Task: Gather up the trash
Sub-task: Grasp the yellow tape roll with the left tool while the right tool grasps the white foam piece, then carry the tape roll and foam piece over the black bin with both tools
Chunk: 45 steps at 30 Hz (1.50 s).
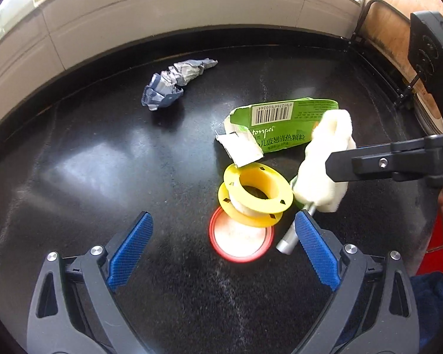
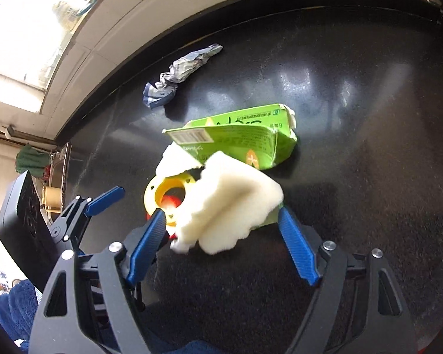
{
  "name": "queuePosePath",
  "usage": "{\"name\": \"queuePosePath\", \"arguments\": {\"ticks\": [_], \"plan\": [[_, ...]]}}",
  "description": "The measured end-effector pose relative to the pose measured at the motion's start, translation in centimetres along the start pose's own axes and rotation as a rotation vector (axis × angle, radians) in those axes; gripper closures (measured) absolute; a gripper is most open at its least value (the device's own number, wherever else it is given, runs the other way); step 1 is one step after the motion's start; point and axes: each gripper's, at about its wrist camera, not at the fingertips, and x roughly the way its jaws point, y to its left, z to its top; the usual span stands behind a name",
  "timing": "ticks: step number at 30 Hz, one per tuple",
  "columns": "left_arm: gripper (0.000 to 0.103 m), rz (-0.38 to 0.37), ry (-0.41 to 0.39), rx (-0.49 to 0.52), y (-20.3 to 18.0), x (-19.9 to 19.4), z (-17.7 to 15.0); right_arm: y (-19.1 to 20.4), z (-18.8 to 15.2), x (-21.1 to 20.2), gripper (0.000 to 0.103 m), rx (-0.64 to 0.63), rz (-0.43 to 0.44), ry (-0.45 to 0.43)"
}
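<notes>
Trash lies in a heap on the black countertop [image 1: 88, 162]: a torn green carton [image 1: 283, 124], a yellow plastic spool [image 1: 257, 191] on a red lid [image 1: 239, 240], a white foam piece [image 1: 322, 171] and a silver tube [image 1: 289, 239]. A crumpled grey wrapper [image 1: 174, 84] lies apart at the back. My left gripper [image 1: 223, 234] is open, just short of the lid and spool. My right gripper [image 2: 221, 227] is open with the foam piece [image 2: 230, 203] between its fingers, not gripped. The carton [image 2: 242, 141], spool [image 2: 165, 194] and wrapper [image 2: 174, 79] show beyond.
A beige tiled wall [image 1: 192, 6] runs behind the counter. A wooden panel and a black wire rack [image 1: 378, 53] stand at the right end. The right gripper's arm [image 1: 398, 159] crosses the left wrist view over the foam.
</notes>
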Motion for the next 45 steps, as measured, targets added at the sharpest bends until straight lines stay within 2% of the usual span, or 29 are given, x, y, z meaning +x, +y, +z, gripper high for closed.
{"name": "queuePosePath", "arguments": {"ticks": [3,7,9,11,12,13,14,21,29,38,45], "plan": [[0.009,-0.018,0.009,0.010,-0.1,0.8,0.4,-0.4,0.7,0.3,0.037,0.005,0.005,0.012],[0.010,-0.028,0.021,0.024,-0.5,1.8,0.8,-0.3,1.3,0.2,0.058,-0.018,0.006,0.009],[0.014,-0.022,0.021,0.033,-0.7,2.0,0.9,0.1,1.3,0.1,0.062,-0.058,-0.015,0.004],[0.032,-0.031,0.014,0.045,-1.0,1.8,1.1,0.5,1.0,-0.2,0.075,-0.086,-0.025,0.002],[0.037,-0.036,0.012,0.046,-1.1,1.6,1.2,0.7,0.9,-0.5,0.078,-0.102,-0.030,-0.008],[0.048,-0.040,0.012,0.045,-1.2,1.3,1.2,1.0,0.7,-0.7,0.081,-0.120,-0.037,-0.014],[0.051,-0.040,0.010,0.043,-1.3,1.1,1.3,1.1,0.6,-0.9,0.083,-0.131,-0.042,-0.019],[0.052,-0.040,-0.023,-0.014,-1.2,-1.5,0.9,1.8,-0.6,-2.9,0.087,-0.165,-0.044,-0.064],[0.052,0.023,-0.069,-0.064,-1.1,-5.9,-1.4,3.6,-2.7,-6.3,0.088,-0.247,-0.053,-0.132],[0.052,0.081,-0.094,-0.152,-0.6,-8.7,-4.3,4.9,-4.9,-6.8,0.088,-0.306,-0.053,-0.117],[0.052,0.163,-0.140,-0.313,2.3,-12.5,-8.5,10.9,-5.9,-5.4,0.088,-0.488,-0.015,-0.074]]}}
